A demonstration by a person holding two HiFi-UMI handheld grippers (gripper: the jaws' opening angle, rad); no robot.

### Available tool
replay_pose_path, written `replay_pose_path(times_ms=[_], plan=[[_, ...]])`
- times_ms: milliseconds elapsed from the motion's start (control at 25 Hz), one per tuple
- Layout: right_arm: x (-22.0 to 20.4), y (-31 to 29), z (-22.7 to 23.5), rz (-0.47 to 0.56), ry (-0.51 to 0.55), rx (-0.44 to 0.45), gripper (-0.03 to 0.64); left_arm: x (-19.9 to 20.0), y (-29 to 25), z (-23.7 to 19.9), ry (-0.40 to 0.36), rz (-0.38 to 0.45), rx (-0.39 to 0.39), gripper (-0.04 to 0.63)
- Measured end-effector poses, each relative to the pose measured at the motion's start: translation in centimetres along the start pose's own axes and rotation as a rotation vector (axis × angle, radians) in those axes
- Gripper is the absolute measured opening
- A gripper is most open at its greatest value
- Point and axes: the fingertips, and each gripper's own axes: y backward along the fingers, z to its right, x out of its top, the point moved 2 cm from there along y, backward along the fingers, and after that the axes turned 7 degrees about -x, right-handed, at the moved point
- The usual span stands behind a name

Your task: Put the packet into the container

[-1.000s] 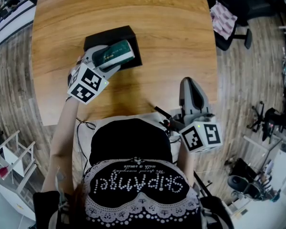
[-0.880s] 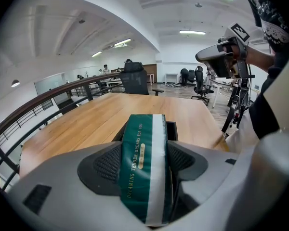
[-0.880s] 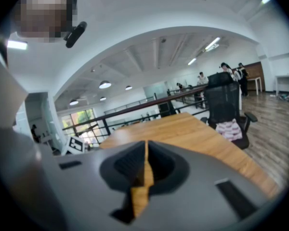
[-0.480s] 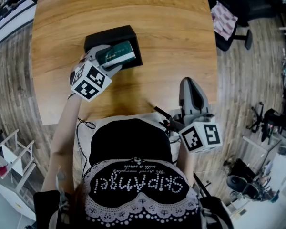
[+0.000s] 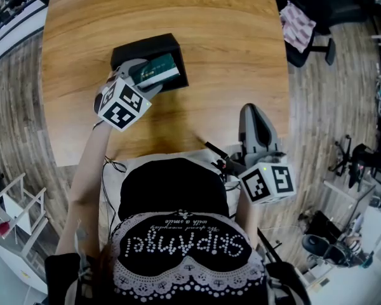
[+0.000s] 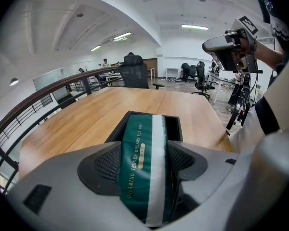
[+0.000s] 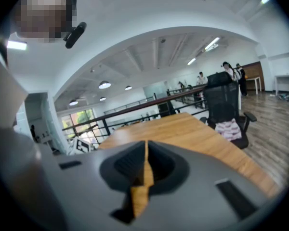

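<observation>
A green packet with a white stripe is clamped between the jaws of my left gripper, which is shut on it. The packet reaches out over the open black container on the wooden table, its far end above the container's opening. My right gripper hangs near the table's front right edge. In the right gripper view its jaws are pressed together with nothing between them.
The wooden table stretches away beyond the container. A black office chair with a pink cloth stands off the table's right side. Cables lie by the person's body at the front edge.
My left gripper has shifted a little forward and right with the packet, further over the container. The right gripper has stayed still.
</observation>
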Motion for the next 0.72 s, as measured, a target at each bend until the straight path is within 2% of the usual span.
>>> replay_pose_path(times_ms=[720], plan=[[0.0, 0.1, 0.0, -0.001, -0.003, 0.0, 0.04, 0.1, -1.2, -0.2, 0.023, -0.084, -0.003, 0.325]])
